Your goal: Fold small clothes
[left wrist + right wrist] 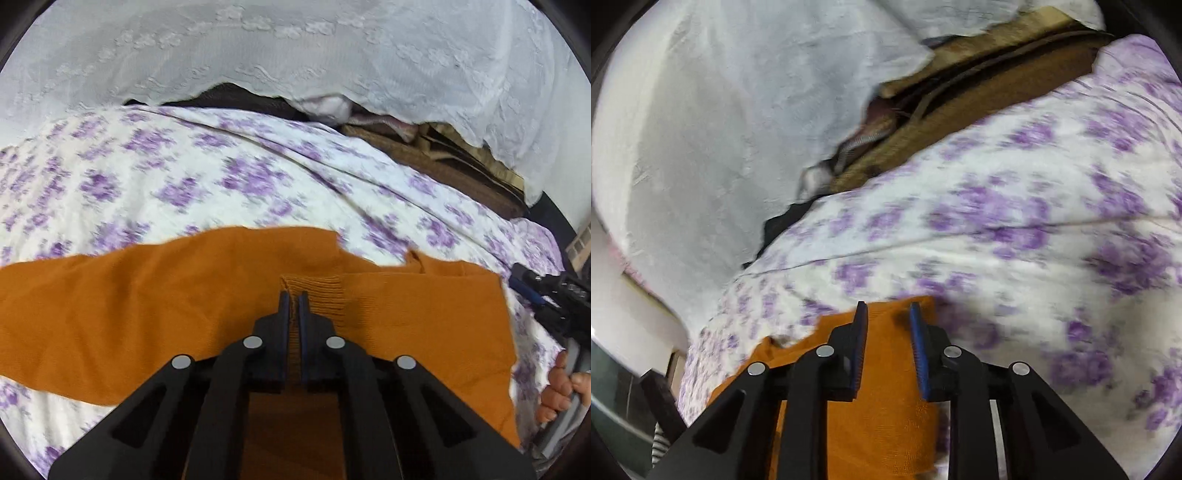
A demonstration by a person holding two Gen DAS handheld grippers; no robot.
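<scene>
An orange knit garment (155, 302) lies spread on a white bedsheet with purple flowers (155, 184). My left gripper (293, 295) is shut on the garment's ribbed cuff edge (317, 291), which sticks up between the pads. In the right wrist view my right gripper (886, 308) stands open over another part of the orange garment (886, 406), with cloth lying between and under the fingers, not pinched. The right gripper also shows in the left wrist view (546, 295) at the garment's right edge, with the person's hand (561, 387) below it.
A white lace cloth (295, 48) hangs behind the bed. Under its edge lie brown and tan folded fabrics (443, 155). The flowered sheet (1034, 221) extends far ahead of the right gripper. Pale furniture (635, 314) stands at the left of the right wrist view.
</scene>
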